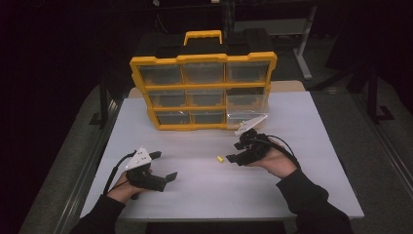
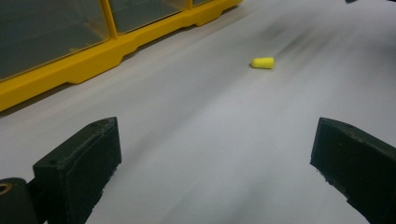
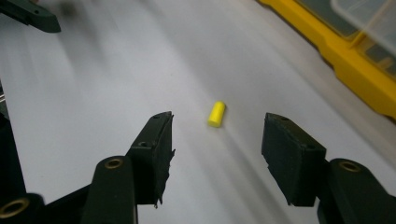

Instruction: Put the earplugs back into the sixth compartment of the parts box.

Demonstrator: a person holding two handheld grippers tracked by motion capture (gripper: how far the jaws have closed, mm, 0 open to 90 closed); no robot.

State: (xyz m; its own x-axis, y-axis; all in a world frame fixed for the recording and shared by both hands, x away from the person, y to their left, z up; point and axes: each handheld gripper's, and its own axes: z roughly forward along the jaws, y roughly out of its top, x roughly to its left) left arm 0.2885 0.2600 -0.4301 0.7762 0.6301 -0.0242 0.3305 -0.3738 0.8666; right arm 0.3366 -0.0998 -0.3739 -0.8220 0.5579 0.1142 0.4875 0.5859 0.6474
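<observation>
Small yellow plug [image 1: 219, 159] lay on white surface [image 1: 195, 195], just in front of right gripper [image 1: 233, 152], lined up w/ the gap btwn its spread jaws, not touching. Left gripper [image 1: 163, 165] sat well apart to the left, jaws wide, nothing held. Yellow organizer case [image 1: 202, 90] stood upright at far side, one clear bin [image 1: 246, 109] at its lower right corner pulled partway out

open table [image 1: 204, 190] front, organizer [image 1: 202, 90] blocking rear
</observation>
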